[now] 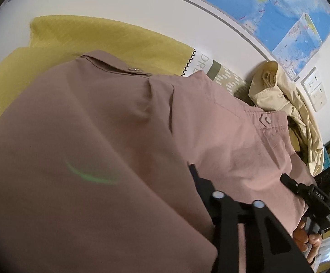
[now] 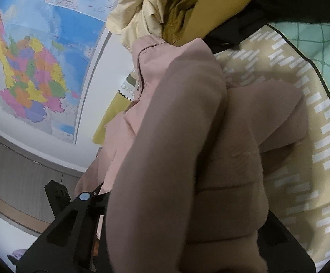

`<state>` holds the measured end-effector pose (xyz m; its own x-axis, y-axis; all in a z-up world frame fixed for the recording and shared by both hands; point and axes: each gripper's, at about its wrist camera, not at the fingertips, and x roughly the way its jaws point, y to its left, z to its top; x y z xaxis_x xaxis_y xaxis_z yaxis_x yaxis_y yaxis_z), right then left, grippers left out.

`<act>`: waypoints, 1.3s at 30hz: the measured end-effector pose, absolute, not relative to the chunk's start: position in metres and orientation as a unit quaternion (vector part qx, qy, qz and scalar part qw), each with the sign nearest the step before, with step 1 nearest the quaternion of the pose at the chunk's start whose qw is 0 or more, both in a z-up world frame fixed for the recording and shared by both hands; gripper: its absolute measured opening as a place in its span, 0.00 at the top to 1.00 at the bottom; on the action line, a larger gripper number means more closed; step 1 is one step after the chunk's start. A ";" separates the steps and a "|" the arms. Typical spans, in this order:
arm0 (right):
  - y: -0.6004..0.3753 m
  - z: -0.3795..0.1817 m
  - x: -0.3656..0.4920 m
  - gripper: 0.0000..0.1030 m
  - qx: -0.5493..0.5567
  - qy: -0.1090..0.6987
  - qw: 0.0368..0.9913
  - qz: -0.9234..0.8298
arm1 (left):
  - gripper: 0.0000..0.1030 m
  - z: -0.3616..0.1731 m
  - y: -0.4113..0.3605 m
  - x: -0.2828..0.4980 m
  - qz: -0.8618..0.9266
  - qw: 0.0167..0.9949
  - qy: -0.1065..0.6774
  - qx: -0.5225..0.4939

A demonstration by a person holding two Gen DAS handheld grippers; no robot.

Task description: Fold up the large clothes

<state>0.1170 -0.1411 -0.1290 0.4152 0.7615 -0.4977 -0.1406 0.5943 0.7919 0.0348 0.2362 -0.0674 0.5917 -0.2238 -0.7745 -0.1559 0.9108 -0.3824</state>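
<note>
We see the pink garment [image 1: 110,136] draped over both grippers, filling most of each view. Left gripper [image 1: 237,182]: fabric bunches between and over its fingers, so we cannot tell if it is clamped or loose. Right gripper [image 2: 165,204]: fingertips buried under pink folds, state also unclear to us. Ahead of the left gripper lies a yellow cloth [image 1: 96,38]; a cream garment [image 1: 278,91] is heaped ahead to its right. A patterned mat [image 2: 301,159] lies right of the right gripper, a wall map [image 2: 28,56] to its left.

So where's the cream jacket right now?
The cream jacket lies crumpled against the wall under the map, at the right of the left wrist view, just beyond the pink garment.
</note>
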 end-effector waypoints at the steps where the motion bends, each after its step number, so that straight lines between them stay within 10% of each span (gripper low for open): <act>1: -0.141 -0.127 0.117 0.78 0.341 0.453 0.769 0.296 | 0.73 -0.066 0.236 0.034 -0.021 0.869 0.448 -0.210; 13: -0.136 -0.134 0.130 0.62 0.351 0.460 0.758 0.299 | 0.43 -0.072 0.237 0.044 -0.046 0.863 0.443 -0.239; 21: -0.132 -0.119 0.123 0.83 0.331 0.443 0.771 0.316 | 0.78 -0.067 0.246 0.045 -0.030 0.861 0.446 -0.244; 39: -0.088 -0.006 0.116 0.85 0.261 0.365 0.802 0.394 | 0.83 0.038 0.278 0.053 -0.053 0.905 0.372 -0.200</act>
